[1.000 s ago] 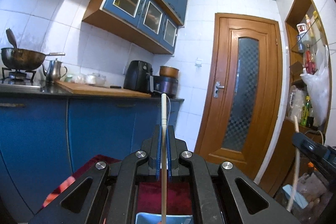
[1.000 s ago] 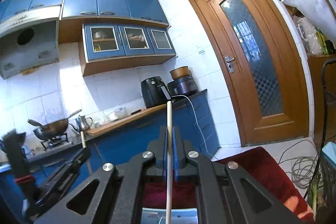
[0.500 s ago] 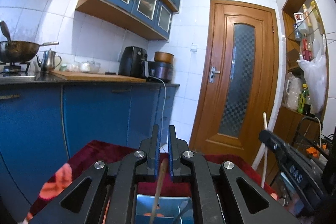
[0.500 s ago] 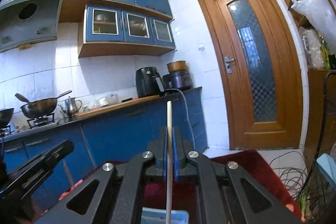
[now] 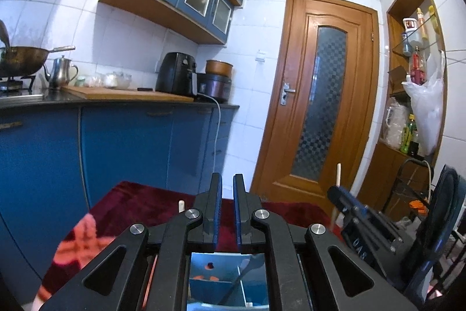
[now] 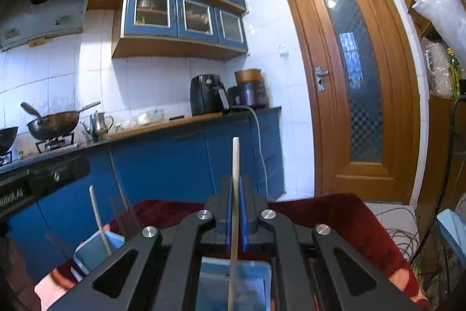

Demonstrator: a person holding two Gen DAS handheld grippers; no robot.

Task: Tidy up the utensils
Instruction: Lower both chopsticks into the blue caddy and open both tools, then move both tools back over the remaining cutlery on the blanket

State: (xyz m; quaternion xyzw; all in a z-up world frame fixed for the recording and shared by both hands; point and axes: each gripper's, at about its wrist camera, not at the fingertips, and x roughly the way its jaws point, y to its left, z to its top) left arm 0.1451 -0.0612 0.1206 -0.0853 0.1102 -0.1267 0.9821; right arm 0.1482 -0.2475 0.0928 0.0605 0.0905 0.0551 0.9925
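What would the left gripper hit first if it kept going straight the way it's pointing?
Nothing near: the left gripper, open and empty, points over the red cloth toward the blue lower cabinets beside the wooden door. Depth is unclear.

Upright chopstick (image 6: 99, 219) in the blue bin (image 6: 96, 249) perhaps blocks leftward passage.

right tool (image 6: 235, 191) clamps upright chopstick (image 6: 234, 165) | blue container (image 6: 233, 281) below | second chopstick (image 6: 97, 216) left
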